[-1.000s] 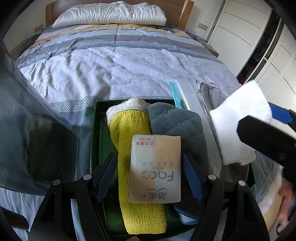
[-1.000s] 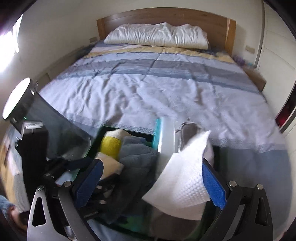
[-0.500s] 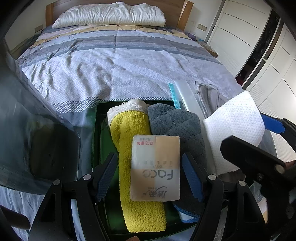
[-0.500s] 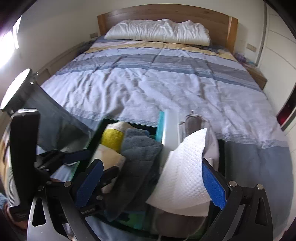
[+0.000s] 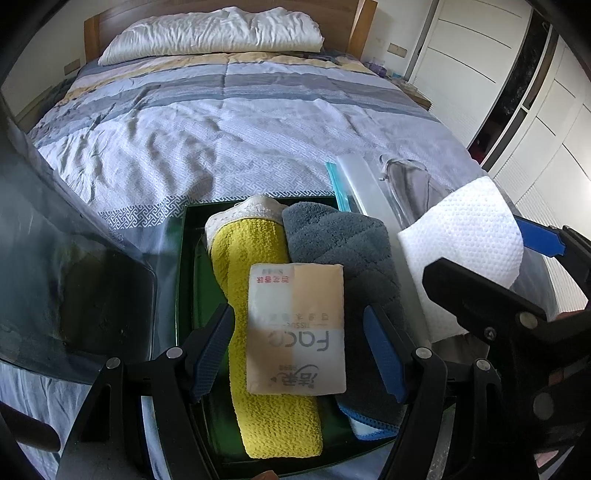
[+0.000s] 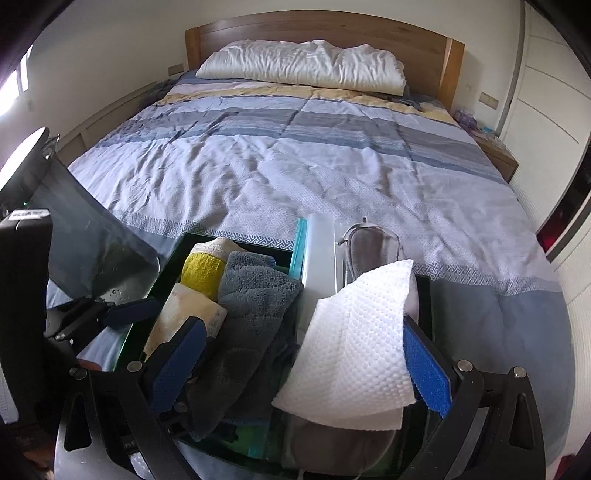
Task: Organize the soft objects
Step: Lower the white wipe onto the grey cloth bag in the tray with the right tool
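A tray (image 5: 184, 258) is sitting at the foot of the bed (image 5: 229, 122), with a pillow (image 5: 214, 35) lying against the headboard (image 6: 332, 27) at the far end. Inside the tray, two rolled towels are lying side by side: one (image 5: 258, 266) on the left, another (image 5: 343, 247) on the right. A tissue packet (image 5: 295, 328) is resting on top of them, between the left gripper (image 5: 299, 354) pads. To the right of the towels, a clear bag (image 5: 365, 192) is lying, and a folded paper towel (image 6: 354, 339) is lying between the right gripper (image 6: 303, 369) pads.
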`<state>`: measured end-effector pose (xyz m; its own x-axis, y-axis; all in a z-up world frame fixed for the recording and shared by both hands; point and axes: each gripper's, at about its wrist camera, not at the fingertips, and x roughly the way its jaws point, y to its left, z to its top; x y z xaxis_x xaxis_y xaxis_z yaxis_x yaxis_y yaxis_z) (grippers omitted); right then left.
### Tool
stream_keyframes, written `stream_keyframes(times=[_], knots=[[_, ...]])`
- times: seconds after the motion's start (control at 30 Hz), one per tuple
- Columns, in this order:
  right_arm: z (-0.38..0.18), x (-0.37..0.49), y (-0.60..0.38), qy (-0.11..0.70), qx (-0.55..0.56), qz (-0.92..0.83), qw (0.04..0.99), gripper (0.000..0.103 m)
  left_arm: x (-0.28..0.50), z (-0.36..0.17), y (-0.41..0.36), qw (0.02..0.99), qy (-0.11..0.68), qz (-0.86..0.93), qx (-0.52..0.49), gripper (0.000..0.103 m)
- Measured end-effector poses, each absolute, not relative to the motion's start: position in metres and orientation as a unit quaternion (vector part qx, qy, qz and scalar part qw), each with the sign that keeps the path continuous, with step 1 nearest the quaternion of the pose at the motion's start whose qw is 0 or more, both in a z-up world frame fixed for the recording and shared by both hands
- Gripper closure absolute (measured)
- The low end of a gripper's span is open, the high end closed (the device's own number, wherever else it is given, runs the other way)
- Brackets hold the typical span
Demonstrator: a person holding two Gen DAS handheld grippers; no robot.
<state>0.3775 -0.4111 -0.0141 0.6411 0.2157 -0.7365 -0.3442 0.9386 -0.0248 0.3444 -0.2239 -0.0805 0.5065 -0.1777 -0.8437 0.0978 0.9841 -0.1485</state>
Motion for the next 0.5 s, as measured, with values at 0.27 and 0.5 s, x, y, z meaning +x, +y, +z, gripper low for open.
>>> stream_keyframes(times=[0.27,0.5], knots=[[-0.018,0.378,-0.416,0.397,-0.075,0.152,0.902,0.000,0.343,-0.078,-0.225,0.868,0.489,-0.079,-0.036,0.036],[-0.009,0.375,-0.424,0.390,-0.073,0.145,0.907,0.000,0.341,-0.067,-0.230,0.874,0.478,-0.082,-0.029,0.039]])
